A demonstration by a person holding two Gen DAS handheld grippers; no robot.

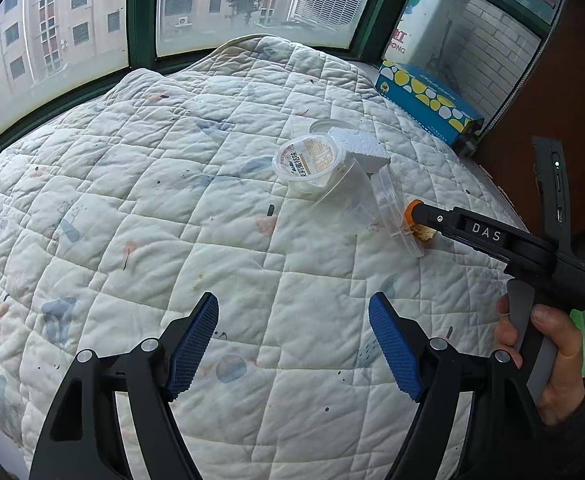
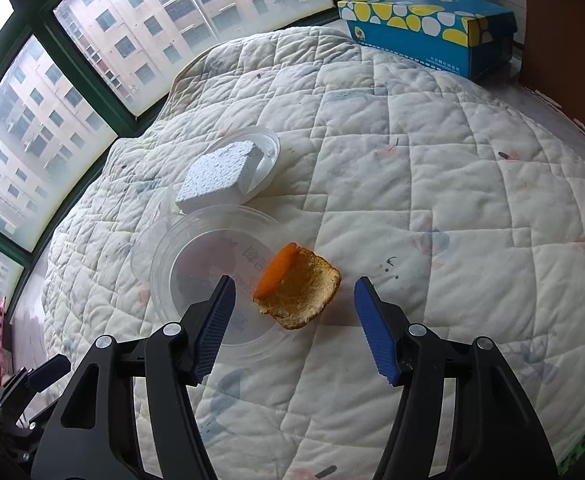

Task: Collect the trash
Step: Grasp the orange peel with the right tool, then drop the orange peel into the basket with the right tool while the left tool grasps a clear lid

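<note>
The orange peel [image 2: 296, 286] is being framed between the right gripper [image 2: 294, 316]'s parted jaws, untouched; the left gripper [image 1: 292, 346]'s jaws are being held wide, empty.

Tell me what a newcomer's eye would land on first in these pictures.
The orange peel stands out most, bright on the white quilt, lying between the open fingers of the right gripper, which do not touch it. Just behind it lies a heap of pale litter: a clear plastic lid and a white foam block. At the far right edge sits a blue tissue box with yellow and white dots.
</note>
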